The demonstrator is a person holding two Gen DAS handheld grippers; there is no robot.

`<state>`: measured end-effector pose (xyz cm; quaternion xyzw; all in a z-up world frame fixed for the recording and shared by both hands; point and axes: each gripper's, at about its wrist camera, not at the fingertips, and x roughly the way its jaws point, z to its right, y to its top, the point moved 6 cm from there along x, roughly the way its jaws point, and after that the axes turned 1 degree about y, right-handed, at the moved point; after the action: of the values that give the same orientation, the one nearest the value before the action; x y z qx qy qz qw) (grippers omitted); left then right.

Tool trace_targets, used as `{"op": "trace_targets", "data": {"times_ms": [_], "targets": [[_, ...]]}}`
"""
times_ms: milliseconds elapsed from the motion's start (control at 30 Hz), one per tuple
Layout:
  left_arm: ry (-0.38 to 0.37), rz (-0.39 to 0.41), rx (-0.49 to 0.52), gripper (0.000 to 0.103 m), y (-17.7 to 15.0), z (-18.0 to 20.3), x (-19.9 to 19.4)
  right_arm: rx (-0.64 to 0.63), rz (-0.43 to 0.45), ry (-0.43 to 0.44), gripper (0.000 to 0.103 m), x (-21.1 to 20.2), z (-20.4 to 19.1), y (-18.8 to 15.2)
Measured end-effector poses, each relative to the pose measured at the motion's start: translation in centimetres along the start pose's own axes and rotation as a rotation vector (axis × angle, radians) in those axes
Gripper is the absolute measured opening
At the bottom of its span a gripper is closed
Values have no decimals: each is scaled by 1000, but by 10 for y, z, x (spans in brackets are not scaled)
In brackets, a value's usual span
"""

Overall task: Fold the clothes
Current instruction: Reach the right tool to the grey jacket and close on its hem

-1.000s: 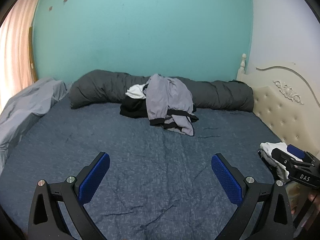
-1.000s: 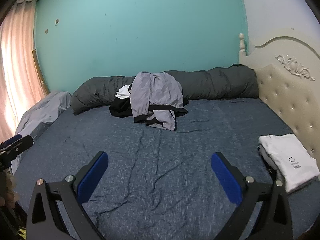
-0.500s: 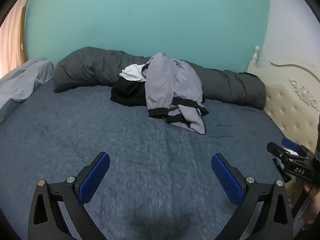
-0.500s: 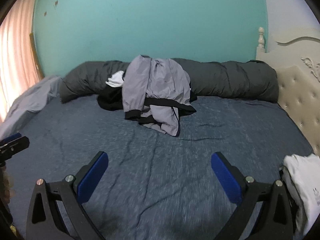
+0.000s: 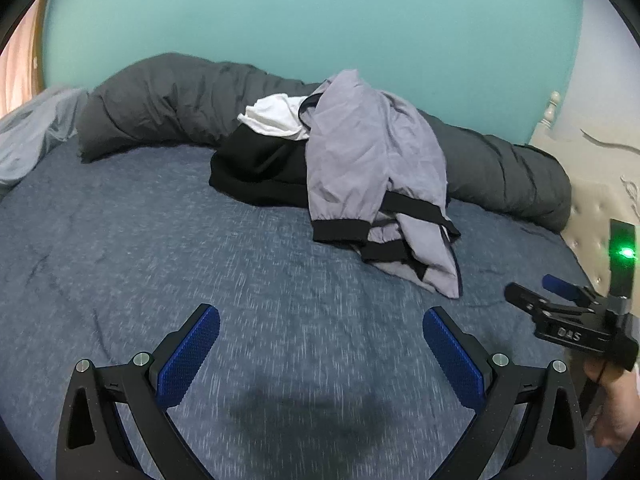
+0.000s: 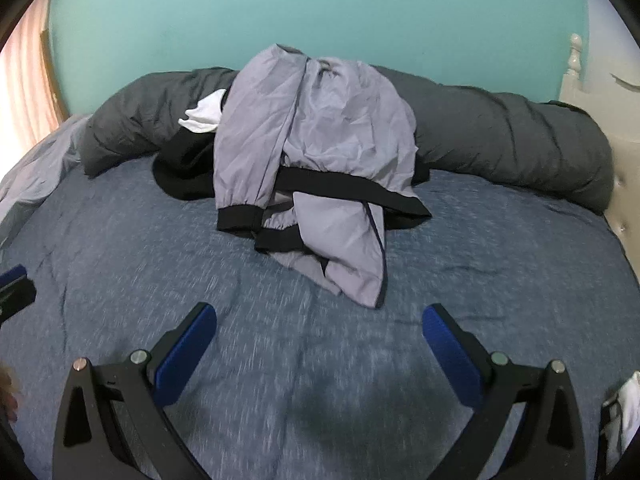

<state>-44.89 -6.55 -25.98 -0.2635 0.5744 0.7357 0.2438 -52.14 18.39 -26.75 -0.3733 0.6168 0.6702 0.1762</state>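
The blue-padded fingers (image 5: 188, 358) of our left gripper (image 5: 320, 354) are spread wide with nothing between them, hovering over the mottled blue bedsheet (image 5: 120, 248). Our right gripper (image 6: 320, 354) has its blue pads (image 6: 452, 354) just as far apart, also empty.

Ahead of both sets of fingers, well beyond the tips, lies a pile of unfolded clothes. On top is a crumpled lavender-grey jacket with black cuffs and hem band (image 5: 372, 168) (image 6: 320, 136). Its lowest flap reaches nearest to the right gripper, just ahead of the gap between its fingers. Under it, to the left of the fingers' line, sits a black garment (image 5: 256, 168) (image 6: 184, 164), and behind that a white garment (image 5: 276, 118) (image 6: 204, 114) peeks out. The pile leans on a long rolled dark grey duvet (image 5: 160, 108) (image 6: 508, 132) against the turquoise wall (image 5: 320, 20).

In the left view, the right gripper (image 5: 560, 312) shows off to the right of our right finger, its black body printed "DAS", a green light (image 5: 625, 254) glowing above it, and a hand (image 5: 616, 408) below. Beyond it stands a cream tufted headboard (image 5: 600, 200). At the lower right edge of the right view a bit of white cloth (image 6: 630, 404) is visible.
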Motion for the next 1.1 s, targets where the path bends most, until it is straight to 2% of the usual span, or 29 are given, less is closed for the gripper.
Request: {"op": "trace_targets", "data": {"times_ms": [133, 433, 667, 833, 900, 1000, 1033, 1067, 1100], "targets": [[6, -21, -4, 103, 17, -9, 25, 45, -38, 35, 103, 50, -2, 33], [27, -77, -50, 103, 38, -41, 82, 56, -32, 16, 103, 138, -14, 90], [19, -105, -91, 103, 36, -65, 111, 3, -52, -15, 103, 197, -39, 120], [23, -115, -96, 103, 30, -81, 122, -50, -65, -35, 102, 219, -49, 125], [22, -116, -102, 103, 29, -86, 123, -73, -75, -42, 94, 227, -52, 126], [18, -112, -104, 103, 27, -91, 121, -107, -91, -52, 70, 238, -57, 126], [16, -112, -102, 103, 26, -91, 120, -119, -94, -57, 50, 239, -58, 126], [14, -112, -101, 103, 25, -91, 118, -127, -89, -58, 34, 235, -59, 123], [14, -109, -99, 103, 24, -91, 116, -129, -84, -48, 27, 226, -60, 118]]}}
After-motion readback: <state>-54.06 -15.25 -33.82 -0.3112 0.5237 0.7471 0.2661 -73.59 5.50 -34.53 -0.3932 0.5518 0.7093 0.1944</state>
